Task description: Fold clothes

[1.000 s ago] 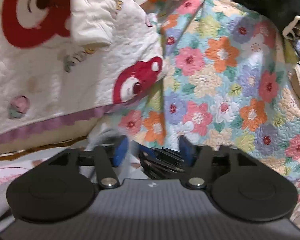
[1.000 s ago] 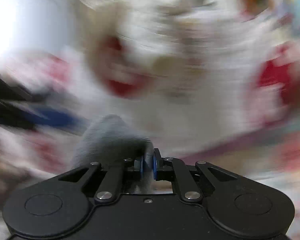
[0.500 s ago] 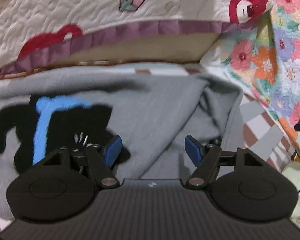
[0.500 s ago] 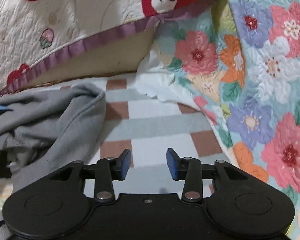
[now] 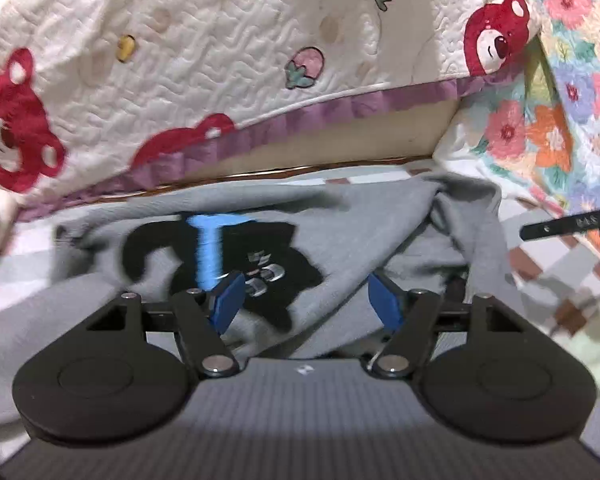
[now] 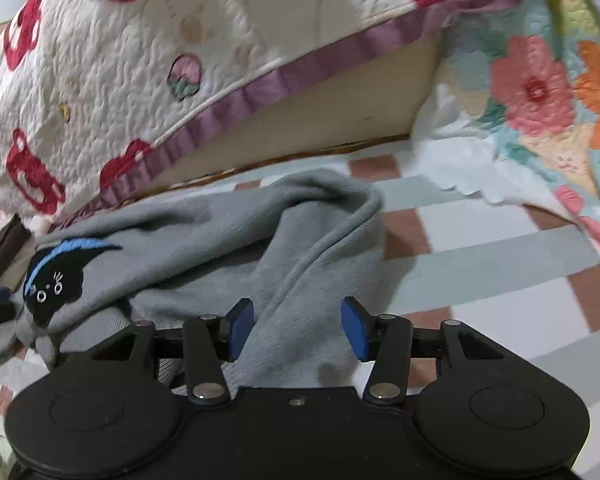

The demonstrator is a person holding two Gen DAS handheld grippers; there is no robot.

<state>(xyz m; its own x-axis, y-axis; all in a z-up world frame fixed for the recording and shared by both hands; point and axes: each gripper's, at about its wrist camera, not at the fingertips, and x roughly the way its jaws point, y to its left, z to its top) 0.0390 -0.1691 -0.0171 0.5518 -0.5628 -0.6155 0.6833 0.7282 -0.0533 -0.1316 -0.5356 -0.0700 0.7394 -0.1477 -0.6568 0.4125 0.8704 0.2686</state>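
Bear quilt [image 5: 228, 60] behind grey sweatshirt [image 5: 360, 240]

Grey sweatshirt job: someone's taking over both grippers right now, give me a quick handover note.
Left gripper: open, holding nothing, fingers over the black-and-blue print on the chest.
Right gripper: open, holding nothing, fingers either side of a bunched fold.
Grey sweatshirt: lying rumpled, print side up, on the checked sheet, in front of the bear-print quilt; floral quilt to the right.
Done: the garment is down on the sheet and neither gripper holds it.
Left: no neat fold is visible. Probably smooth the bunched right side flat first, then fold.
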